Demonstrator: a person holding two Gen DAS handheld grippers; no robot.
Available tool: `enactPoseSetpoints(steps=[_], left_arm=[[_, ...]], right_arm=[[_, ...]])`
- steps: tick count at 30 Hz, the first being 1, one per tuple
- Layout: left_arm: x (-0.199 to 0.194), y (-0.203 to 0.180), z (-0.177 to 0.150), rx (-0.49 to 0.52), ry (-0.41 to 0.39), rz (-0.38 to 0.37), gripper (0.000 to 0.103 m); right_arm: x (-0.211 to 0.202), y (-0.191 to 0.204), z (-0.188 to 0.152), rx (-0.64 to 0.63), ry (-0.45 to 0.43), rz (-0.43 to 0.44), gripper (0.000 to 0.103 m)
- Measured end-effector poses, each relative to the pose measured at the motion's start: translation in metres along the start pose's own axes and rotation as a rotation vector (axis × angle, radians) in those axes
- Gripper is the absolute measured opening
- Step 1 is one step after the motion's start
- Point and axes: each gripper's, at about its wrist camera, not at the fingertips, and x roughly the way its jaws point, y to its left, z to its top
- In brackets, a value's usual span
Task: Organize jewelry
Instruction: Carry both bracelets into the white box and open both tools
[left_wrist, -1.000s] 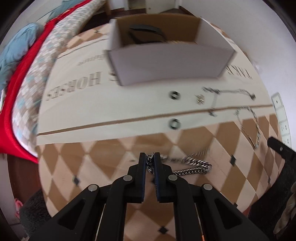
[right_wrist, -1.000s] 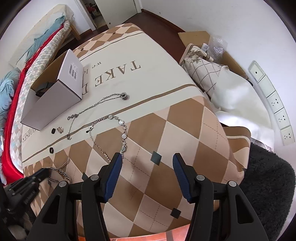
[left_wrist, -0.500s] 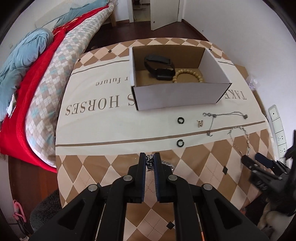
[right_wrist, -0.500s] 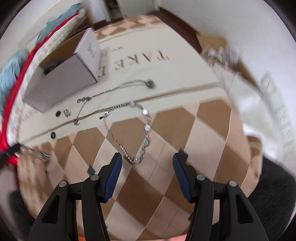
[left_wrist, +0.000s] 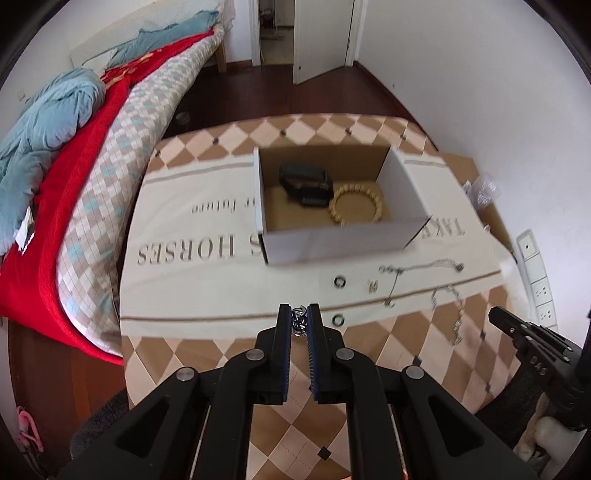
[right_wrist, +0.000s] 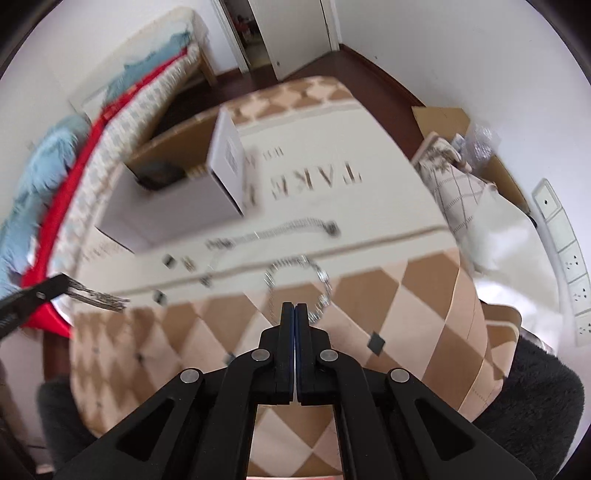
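While left claw (left_wrist: 299, 320) pinches chain (left_wrist: 298, 322), right claw (right_wrist: 295, 312) closed

A bed (left_wrist: 122, 155) stands just beside the table's (left_wrist: 207, 354) left edge, carrying a red blanket (left_wrist: 55, 206) and blue quilt (left_wrist: 40, 122). Beyond the table, a white door (left_wrist: 319, 33) hangs ajar.

The cloth (left_wrist: 207, 266) over the desk carried large printed words, all upside down from the cameras. In the left wrist view "HORSES" — partly cut off by the white box (left_wrist: 340, 240) — stood left of it, with smaller "future" farther off, and "TAKE" showed at the box's right. The right wrist view gave "TAKE" again, blurred. A label (right_wrist: 231, 157) on the box's end wall was too blurred to read.
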Motion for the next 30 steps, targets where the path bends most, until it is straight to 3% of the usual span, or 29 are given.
enactPoseSetpoints(steps=[5, 9, 11, 13, 16, 18, 19, 21, 30], left_arm=[[-0.018, -0.005, 0.017, 0.008, -0.048, -0.02, 0.005], [-0.022, -0.011, 0.022, 0.023, -0.062, -0.029, 0.005], [-0.021, -0.014, 0.021, 0.03, -0.06, -0.032, 0.005], [-0.017, -0.016, 0.018, 0.036, -0.05, -0.034, 0.005], [-0.01, -0.018, 0.011, 0.039, -0.027, -0.039, 0.005], [-0.005, -0.018, 0.006, 0.039, -0.011, -0.037, 0.005], [-0.003, -0.018, 0.004, 0.038, -0.005, -0.038, 0.005], [-0.001, -0.018, 0.001, 0.035, 0.002, -0.037, 0.005], [-0.003, -0.016, -0.001, 0.029, 0.003, -0.048, 0.005]], right_arm=[[-0.025, 0.006, 0.024, 0.002, -0.049, 0.046, 0.0], [0.011, -0.014, 0.027, 0.075, 0.11, 0.075, 0.001], [0.032, -0.02, 0.018, 0.071, 0.169, 0.035, 0.007], [0.047, -0.02, 0.006, 0.061, 0.197, 0.016, 0.025], [0.064, -0.012, -0.007, 0.017, 0.211, -0.037, 0.029], [0.065, 0.003, -0.014, -0.07, 0.165, -0.114, 0.029], [0.063, 0.008, -0.017, -0.11, 0.151, -0.153, 0.024], [0.063, 0.015, -0.022, -0.164, 0.123, -0.203, 0.004], [0.017, -0.017, -0.017, -0.007, 0.048, -0.074, 0.002]])
